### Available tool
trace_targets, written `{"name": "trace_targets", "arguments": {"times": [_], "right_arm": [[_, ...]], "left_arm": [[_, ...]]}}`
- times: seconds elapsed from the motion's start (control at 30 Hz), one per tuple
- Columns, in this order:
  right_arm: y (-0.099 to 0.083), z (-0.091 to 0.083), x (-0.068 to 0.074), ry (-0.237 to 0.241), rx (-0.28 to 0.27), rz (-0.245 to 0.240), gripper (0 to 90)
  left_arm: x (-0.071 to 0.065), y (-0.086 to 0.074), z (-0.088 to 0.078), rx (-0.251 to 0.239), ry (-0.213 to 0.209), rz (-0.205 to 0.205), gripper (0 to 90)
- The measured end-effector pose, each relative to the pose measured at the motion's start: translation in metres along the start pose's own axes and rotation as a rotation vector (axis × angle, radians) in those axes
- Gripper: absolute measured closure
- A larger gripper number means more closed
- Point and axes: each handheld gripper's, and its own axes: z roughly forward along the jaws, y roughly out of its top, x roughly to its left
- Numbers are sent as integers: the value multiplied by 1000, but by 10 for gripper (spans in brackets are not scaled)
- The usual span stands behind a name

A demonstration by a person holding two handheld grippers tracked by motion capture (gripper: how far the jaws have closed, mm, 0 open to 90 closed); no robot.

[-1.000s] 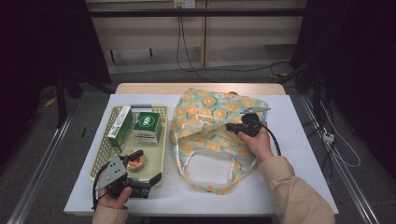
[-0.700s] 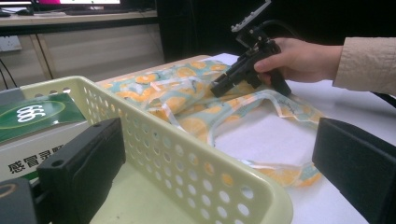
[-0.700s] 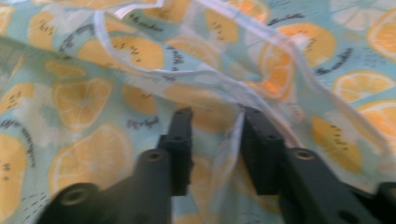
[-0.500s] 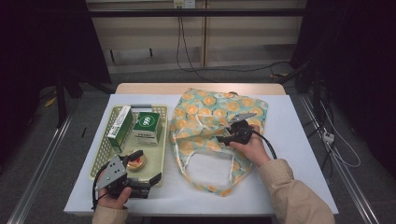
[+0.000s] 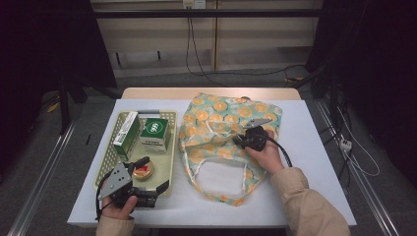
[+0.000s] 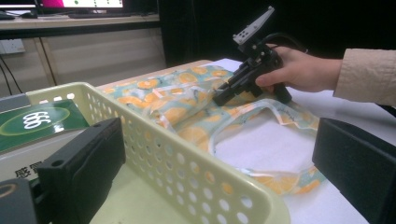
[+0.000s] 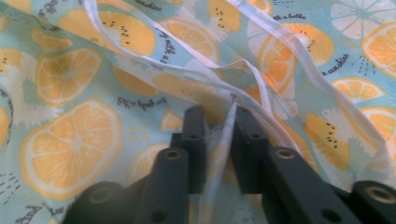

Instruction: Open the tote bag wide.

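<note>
Left gripper [image 5: 150,173] sits at the near left edge of the table [image 5: 314,147], jaws spread wide either side of the basket [image 5: 169,147] rim, gripping nothing, just as a second ago. Right gripper [image 5: 235,140] was farther back on the bag [image 5: 216,142] then; now it lies nearer the middle, and its jaws, having just been closing, pinch a fold of cloth with the white handle strap [image 7: 231,126]. That bag lies flat right of the basket, long axis running near to far, its handle loop toward the person.
</note>
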Motion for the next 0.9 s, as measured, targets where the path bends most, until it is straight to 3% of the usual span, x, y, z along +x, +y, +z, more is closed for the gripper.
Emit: {"name": "trace_targets", "arguments": {"times": [0.1, 0.23, 0.3, 0.53, 0.63, 0.7, 0.77, 0.9], "right_arm": [[2, 1, -4, -1, 8, 15, 887], [5, 0, -6, -19, 32, 23, 900], [8, -3, -8, -7, 27, 44, 900], [34, -29, -13, 20, -55, 97, 900], [46, -37, -12, 12, -74, 74, 900], [50, -40, -10, 42, -95, 68, 900], [50, -40, -7, 55, -107, 101, 900], [42, -30, -4, 64, -67, 87, 883]], "left_arm": [[-1, 1, 1, -1, -5, 0, 26], [0, 4, 1, -6, -4, -2, 26], [0, 6, 1, -5, -6, -4, 26], [0, 16, 2, -9, -16, -9, 26], [1, 20, 2, -6, -18, -9, 26], [2, 21, 3, -4, -19, -6, 26], [2, 21, 3, -4, -20, -7, 26], [3, 18, 5, 5, -21, -13, 26]]}}
